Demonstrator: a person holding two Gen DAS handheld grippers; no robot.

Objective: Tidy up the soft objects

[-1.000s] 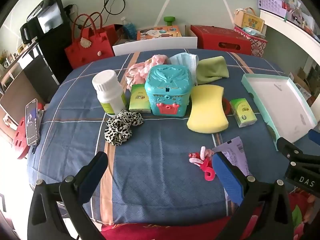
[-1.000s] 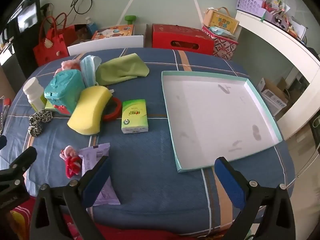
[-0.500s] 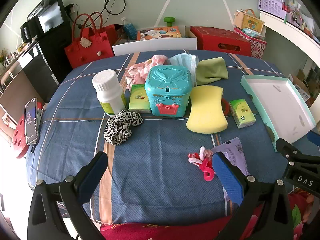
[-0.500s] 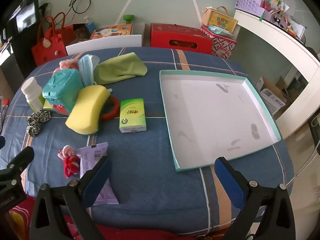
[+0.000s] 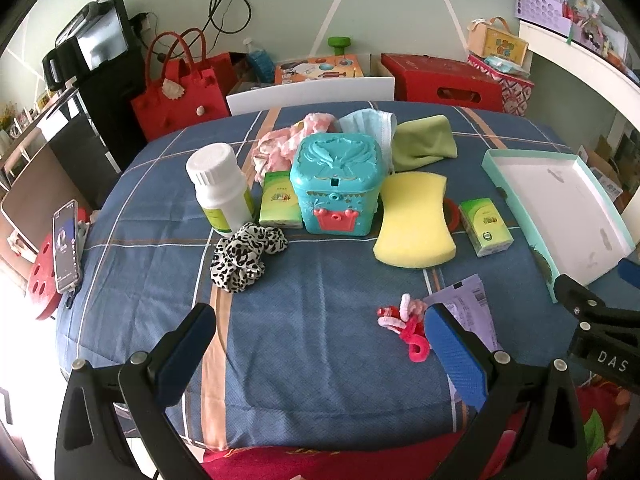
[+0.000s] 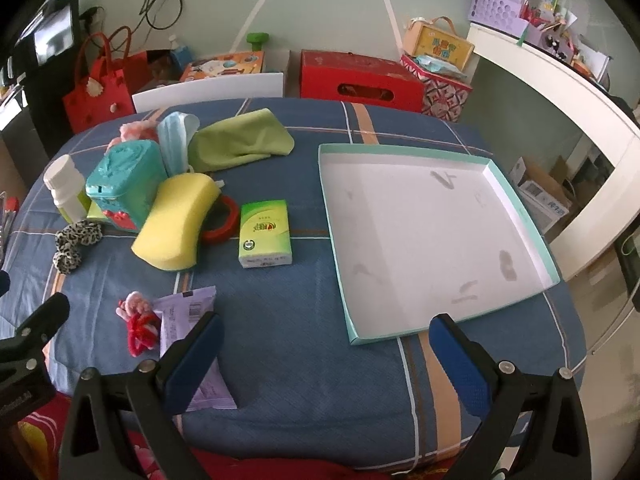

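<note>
Left gripper [image 5: 320,344]: I am holding it spread wide with nothing between the pads, hovering over bare blue cloth at the near edge of the table [image 5: 304,280].
Right gripper [image 6: 326,350]: I am holding it released too, gripping nothing, poised over the near corner of the tray [image 6: 516,204].
Tray: it is lying flat on the right side of the table, white inside with a teal rim.
Yellow sponge [image 5: 412,222]: it is resting mid-table, just beside the teal box [image 5: 338,188] and partly covering a red ring [image 6: 220,222].
Green cloth [image 5: 422,142]: it is lying crumpled behind the sponge, next to a blue face mask [image 5: 370,124].
Pink fabric [image 5: 282,142]: it is sitting bunched behind the teal box.
Leopard scrunchie [image 5: 244,256]: it is lying in front of the white bottle [image 5: 220,188], touching its base.
Pink and red hair ties [image 5: 404,324]: they are lying near the left gripper's right finger, against a purple packet [image 6: 188,328].
Tissue packs: one [image 5: 485,226] is lying between sponge and tray; another [image 5: 279,200] is wedged between bottle and teal box.
</note>
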